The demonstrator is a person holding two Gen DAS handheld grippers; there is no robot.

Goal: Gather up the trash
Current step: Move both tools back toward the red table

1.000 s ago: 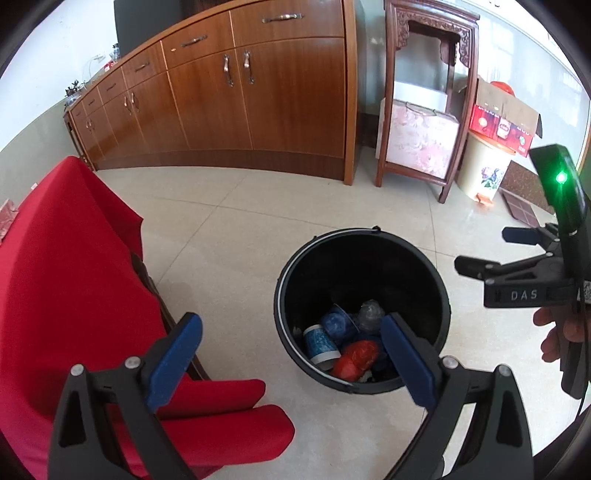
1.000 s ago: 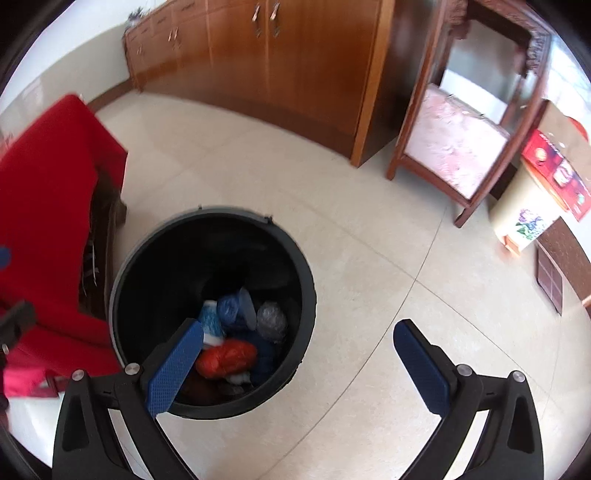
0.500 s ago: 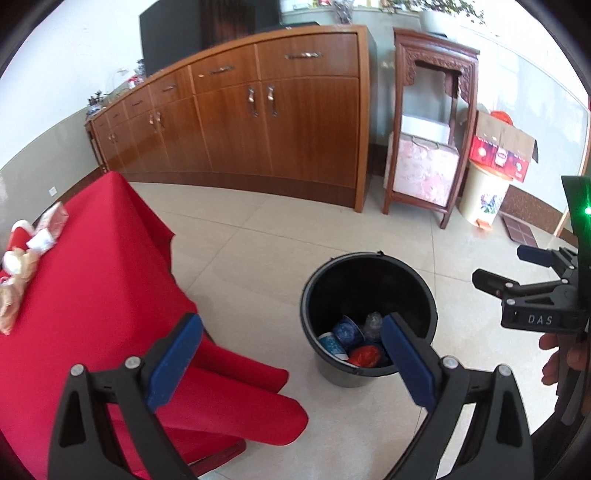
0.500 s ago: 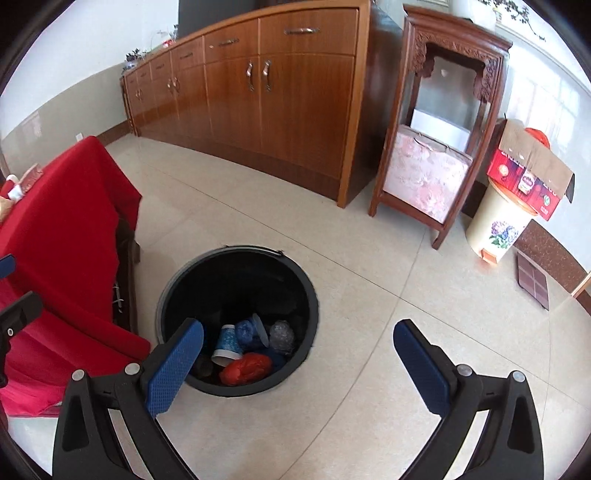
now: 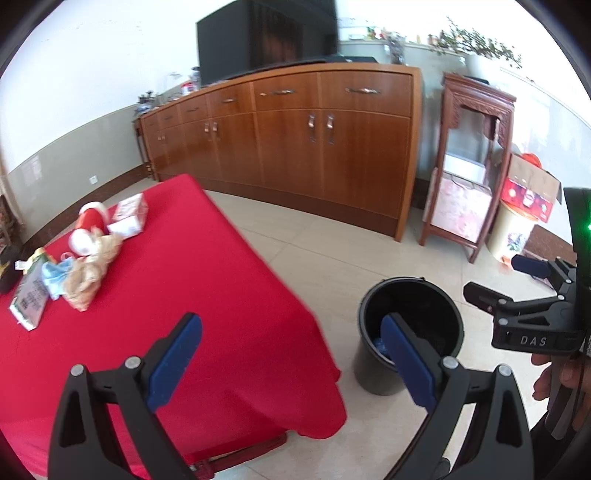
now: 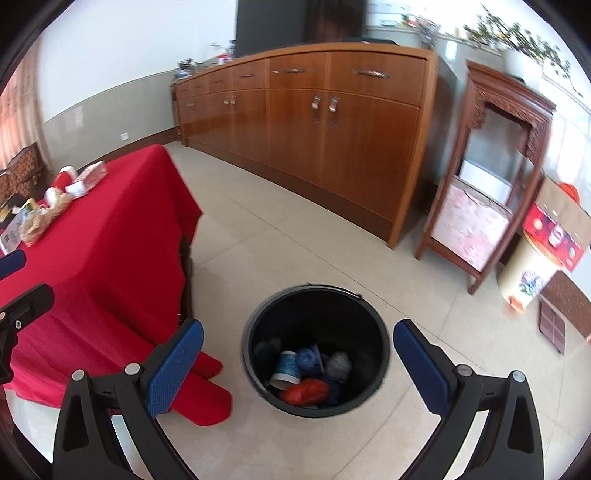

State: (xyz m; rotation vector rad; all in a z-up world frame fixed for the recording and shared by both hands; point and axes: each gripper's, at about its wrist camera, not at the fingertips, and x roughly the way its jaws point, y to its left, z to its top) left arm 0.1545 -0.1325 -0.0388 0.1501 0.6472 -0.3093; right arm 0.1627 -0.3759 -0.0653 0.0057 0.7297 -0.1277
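Observation:
A black bucket [image 5: 436, 295] [image 6: 373, 325] stands on the tiled floor beside a table under a red cloth [image 5: 177, 288] [image 6: 99, 236]. The bucket holds trash: a blue-and-white cup [image 6: 286, 369], a red wrapper [image 6: 304, 391] and blue and grey crumpled pieces. More trash lies at the table's far left: a red cup [image 5: 90, 221], a small carton [image 5: 129, 216], crumpled paper [image 5: 86, 275], a flat packet [image 5: 31, 295]. My left gripper [image 5: 291, 363] is open and empty over the table's near corner. My right gripper [image 6: 299, 367] is open and empty above the bucket.
A long wooden sideboard [image 5: 295, 140] runs along the far wall with a TV [image 5: 266, 33] on it. A carved wooden stand [image 5: 469, 166], a cardboard box [image 5: 532, 192] and a pale bin [image 5: 511, 232] stand to the right.
Both grippers have risen and pulled back from the bucket. The left view has swung left, bringing the table top and its trash into sight. Both stay open.

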